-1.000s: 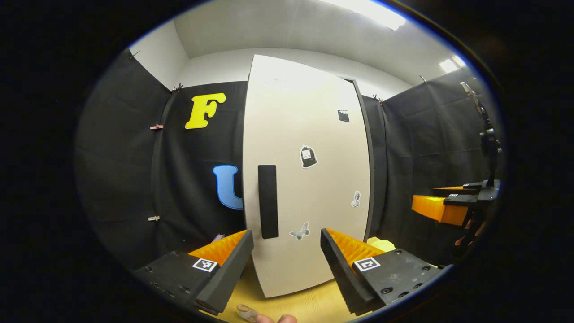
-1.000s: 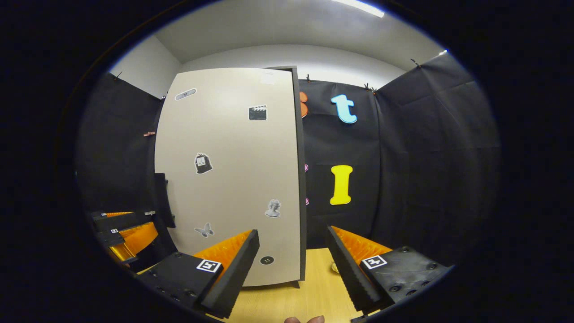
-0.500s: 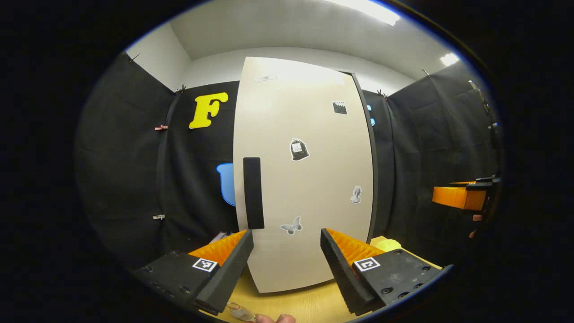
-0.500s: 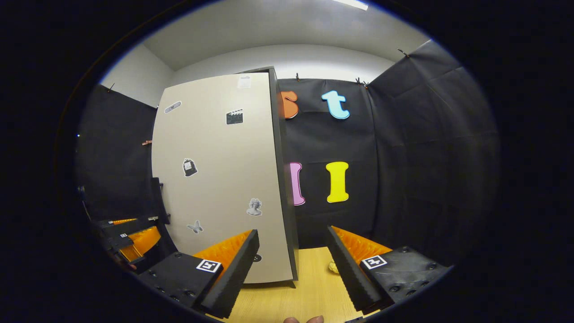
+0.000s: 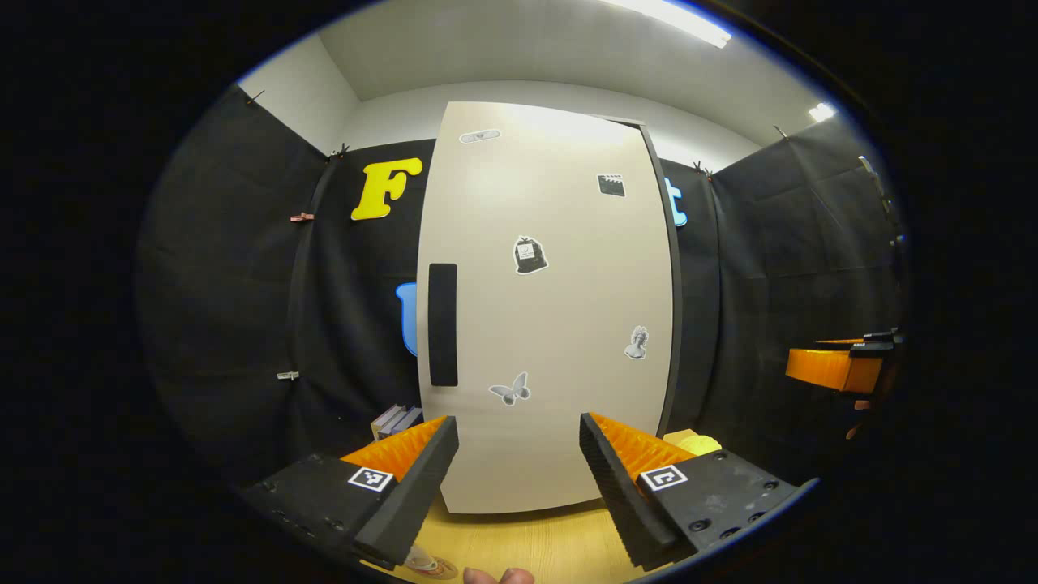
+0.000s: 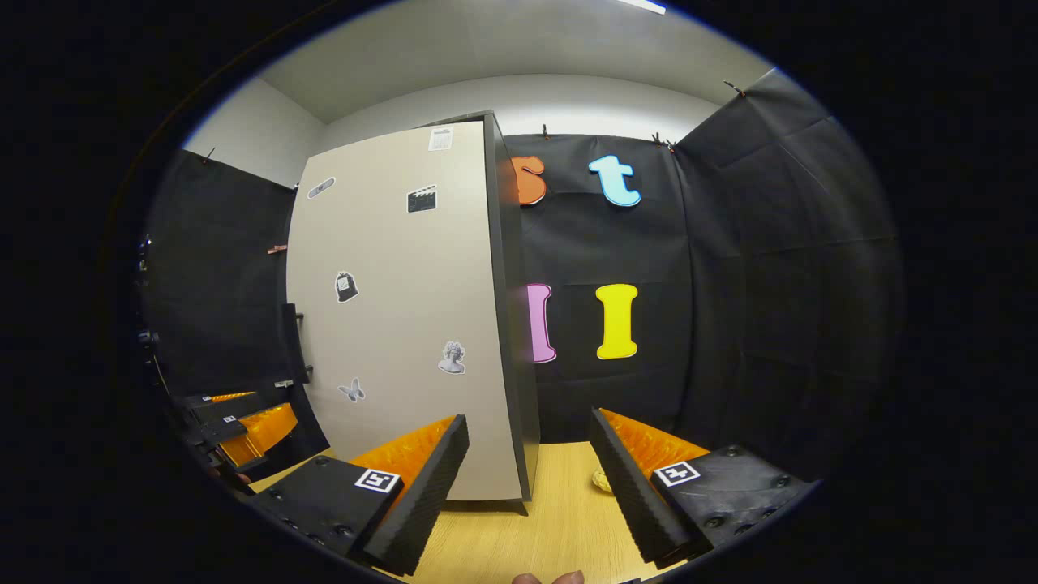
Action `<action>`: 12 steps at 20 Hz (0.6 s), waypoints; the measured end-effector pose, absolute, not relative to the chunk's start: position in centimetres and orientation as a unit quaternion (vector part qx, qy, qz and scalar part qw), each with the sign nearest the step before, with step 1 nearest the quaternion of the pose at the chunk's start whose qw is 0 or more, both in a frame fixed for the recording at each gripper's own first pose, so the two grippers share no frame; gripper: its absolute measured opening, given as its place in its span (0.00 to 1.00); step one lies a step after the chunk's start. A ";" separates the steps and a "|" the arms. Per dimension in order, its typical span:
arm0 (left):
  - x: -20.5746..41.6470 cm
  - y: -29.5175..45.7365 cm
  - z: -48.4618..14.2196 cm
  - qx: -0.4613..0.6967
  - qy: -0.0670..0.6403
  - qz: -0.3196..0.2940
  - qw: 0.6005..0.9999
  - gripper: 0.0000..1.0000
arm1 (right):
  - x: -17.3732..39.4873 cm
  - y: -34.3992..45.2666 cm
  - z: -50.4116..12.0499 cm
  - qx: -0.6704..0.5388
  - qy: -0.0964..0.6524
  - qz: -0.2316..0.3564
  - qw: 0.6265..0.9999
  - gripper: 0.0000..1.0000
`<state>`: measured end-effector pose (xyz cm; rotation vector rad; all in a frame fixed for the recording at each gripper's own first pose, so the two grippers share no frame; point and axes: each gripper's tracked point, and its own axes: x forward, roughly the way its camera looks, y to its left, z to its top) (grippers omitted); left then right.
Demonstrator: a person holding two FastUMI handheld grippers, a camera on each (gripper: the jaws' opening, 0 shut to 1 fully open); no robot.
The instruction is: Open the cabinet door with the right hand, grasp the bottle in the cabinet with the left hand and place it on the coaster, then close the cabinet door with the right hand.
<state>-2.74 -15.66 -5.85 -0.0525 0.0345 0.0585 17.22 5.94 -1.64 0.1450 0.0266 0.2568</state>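
The cabinet door [image 5: 551,308] is shut, and its handle [image 5: 443,324], a dark bar with its long axis upright, sits at the door's left edge as the left gripper view has it. The right claw [image 6: 527,478] hangs with its jaws apart and nothing between them, facing the door's other edge, the hinge side by my reading, where the cabinet [image 6: 509,308] shows its dark flank. From there the handle [image 6: 292,349] lies well off to the claw's left, seen edge-on just past the far edge of the door, near the left claw [image 6: 243,426]. So the opening move turns on a sideways reach across the door face, then jaws closing on an upright bar. The left claw [image 5: 519,478] is also open and empty, and it is the nearer of the two to the handle, which stands above its left finger; the task gives the door to the right hand all the same. The bottle is inside the cabinet, hidden by the door. The coaster [image 5: 434,565] appears to lie at the near edge of the worktop [image 5: 551,547], below the left claw, though I cannot tell for sure.
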 end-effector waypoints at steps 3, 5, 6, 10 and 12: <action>-2.7 -15.8 -6.0 -0.017 0.016 0.036 0.999 0.95 | 17.4 6.0 -1.6 0.073 0.011 0.138 0.988 0.98; -2.9 -15.8 -6.5 -0.012 0.021 0.041 0.999 0.95 | 17.2 6.0 -1.8 0.074 0.012 0.143 0.987 0.98; -2.8 -15.8 -6.6 -0.012 0.021 0.043 0.999 0.95 | 17.2 6.0 -1.9 0.076 0.012 0.146 0.986 0.98; -3.0 -15.9 -6.5 -0.005 0.022 0.048 0.999 0.95 | 17.1 6.1 -2.3 0.086 0.019 0.150 0.985 0.98; -3.0 -15.9 -6.4 -0.001 0.021 0.050 0.999 0.95 | 17.1 6.2 -2.4 0.090 0.021 0.151 0.984 0.98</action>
